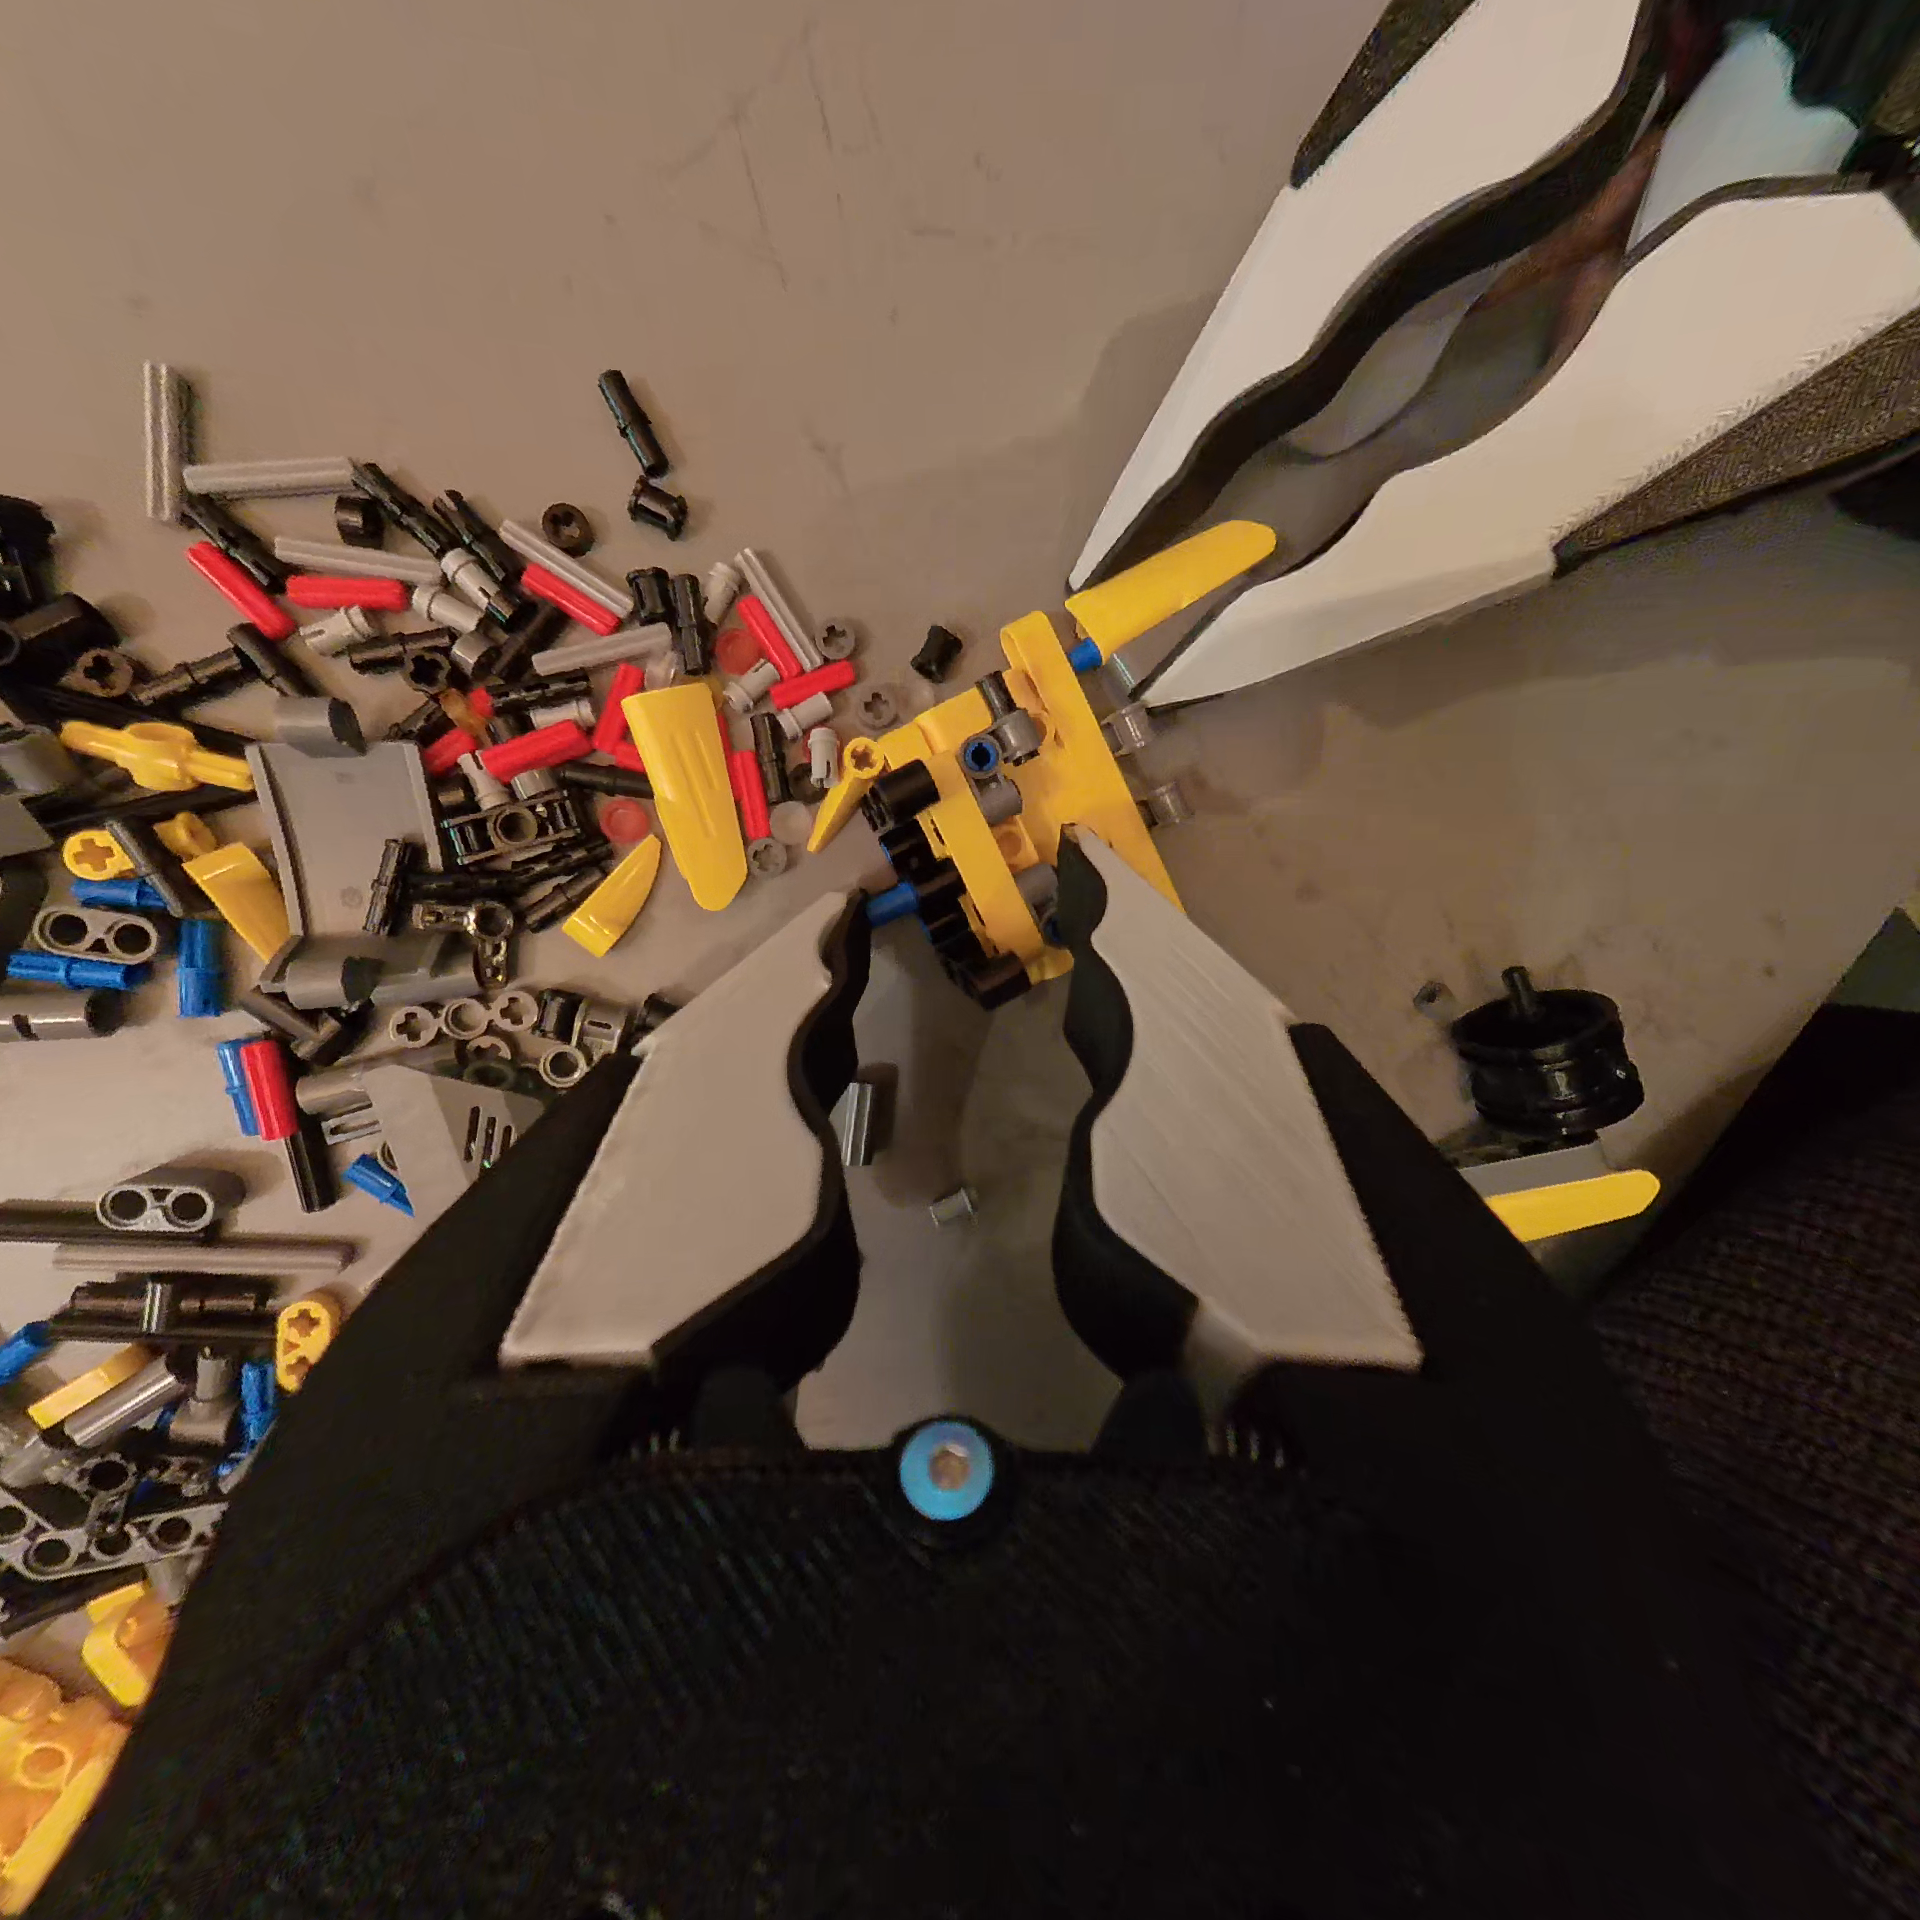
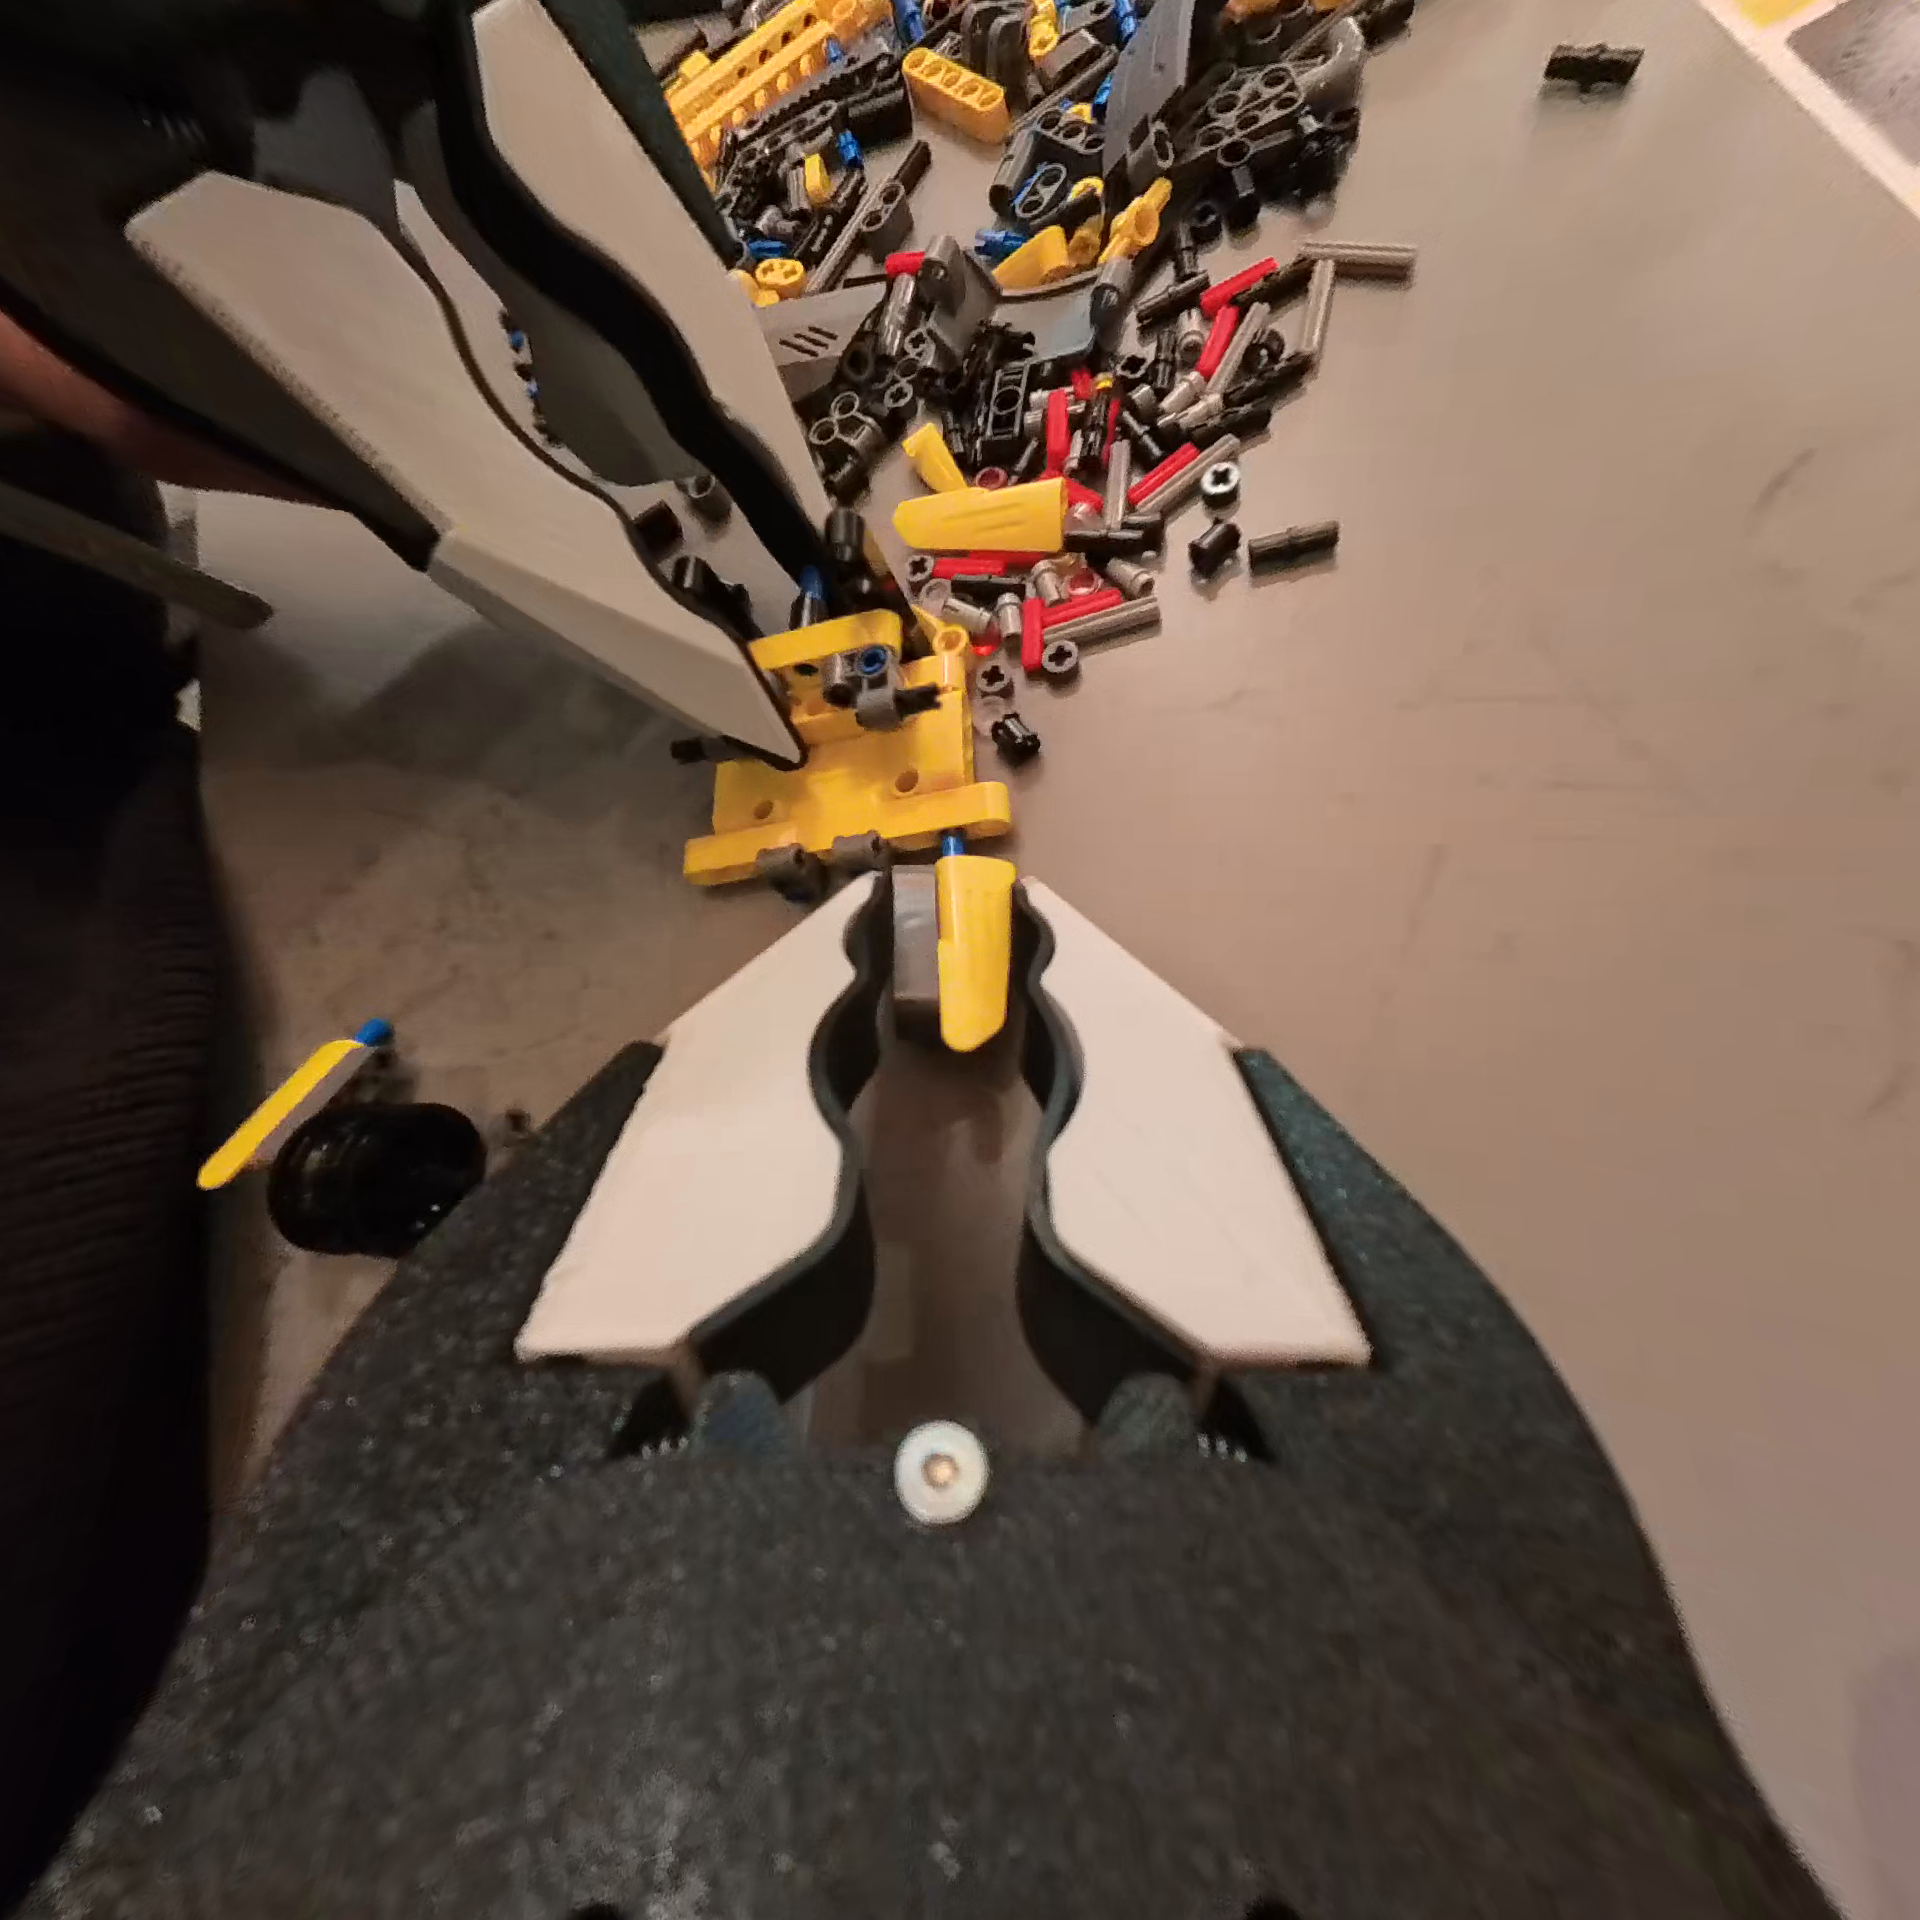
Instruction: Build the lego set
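Note:
A small yellow and black brick assembly (image 1: 1023,769) with grey and blue pins rests on the grey table. My left gripper (image 1: 966,894) is shut on it, one tip on its black beam side and one on its yellow frame. It also shows in the right wrist view (image 2: 805,665), clamped on the assembly (image 2: 862,769). My right gripper (image 2: 948,885) is shut on a yellow curved panel (image 2: 971,956). The panel's blue pin (image 2: 951,847) meets the assembly's near edge. In the left wrist view the right gripper (image 1: 1112,644) comes in from the upper right with the panel (image 1: 1174,582).
A wide pile of loose red, black, grey, blue and yellow parts (image 1: 416,779) lies to the left, and in the right wrist view it (image 2: 1039,312) lies beyond the assembly. A black wheel rim (image 1: 1548,1060) with a yellow strip (image 1: 1569,1205) sits at the right. White paper (image 2: 1849,73) lies far right. The grippers' ends are close to 6 centimetres from one another.

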Motion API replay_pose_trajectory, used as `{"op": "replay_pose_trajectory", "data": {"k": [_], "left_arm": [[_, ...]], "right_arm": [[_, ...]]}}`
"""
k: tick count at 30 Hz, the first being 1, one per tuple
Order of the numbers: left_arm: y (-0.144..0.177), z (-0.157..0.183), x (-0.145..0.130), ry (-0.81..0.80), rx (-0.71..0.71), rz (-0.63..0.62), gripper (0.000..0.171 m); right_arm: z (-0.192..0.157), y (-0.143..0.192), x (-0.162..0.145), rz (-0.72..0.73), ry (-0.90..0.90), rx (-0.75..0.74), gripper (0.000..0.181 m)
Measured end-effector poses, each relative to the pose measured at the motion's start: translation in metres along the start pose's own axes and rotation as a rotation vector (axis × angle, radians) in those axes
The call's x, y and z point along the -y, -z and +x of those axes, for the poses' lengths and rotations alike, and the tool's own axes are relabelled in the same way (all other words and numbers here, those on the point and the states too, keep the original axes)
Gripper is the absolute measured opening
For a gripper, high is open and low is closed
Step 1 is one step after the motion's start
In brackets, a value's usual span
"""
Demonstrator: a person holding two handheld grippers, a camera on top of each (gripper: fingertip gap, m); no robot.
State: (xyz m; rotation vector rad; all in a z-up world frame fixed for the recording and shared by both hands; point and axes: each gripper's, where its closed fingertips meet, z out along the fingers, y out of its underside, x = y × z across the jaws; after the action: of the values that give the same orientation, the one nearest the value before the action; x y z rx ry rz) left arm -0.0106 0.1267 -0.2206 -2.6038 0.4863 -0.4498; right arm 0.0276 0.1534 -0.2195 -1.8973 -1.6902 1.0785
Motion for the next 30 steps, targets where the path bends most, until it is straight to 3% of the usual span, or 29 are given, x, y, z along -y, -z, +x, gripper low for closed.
{"op": "replay_pose_trajectory", "data": {"k": [5,11,20,24,30], "left_arm": [[0.000,0.000,0.000,0.016,-0.006,0.009,0.034],[0.001,0.002,-0.002,0.049,-0.038,0.028,0.036],[0.000,0.005,-0.004,0.043,-0.002,0.013,0.037],[0.001,0.008,-0.005,0.050,-0.019,0.019,0.042],[0.010,0.006,-0.009,0.063,0.022,0.025,0.060]], "right_arm": [[-0.001,-0.001,-0.004,-0.030,0.183,-0.121,0.022],[-0.007,0.002,-0.007,-0.028,0.170,-0.057,0.022],[-0.008,0.002,-0.011,-0.052,0.323,-0.151,0.032],[-0.005,0.006,-0.014,-0.061,0.305,-0.141,0.036],[-0.005,0.010,-0.017,-0.083,0.344,-0.142,0.022]]}}
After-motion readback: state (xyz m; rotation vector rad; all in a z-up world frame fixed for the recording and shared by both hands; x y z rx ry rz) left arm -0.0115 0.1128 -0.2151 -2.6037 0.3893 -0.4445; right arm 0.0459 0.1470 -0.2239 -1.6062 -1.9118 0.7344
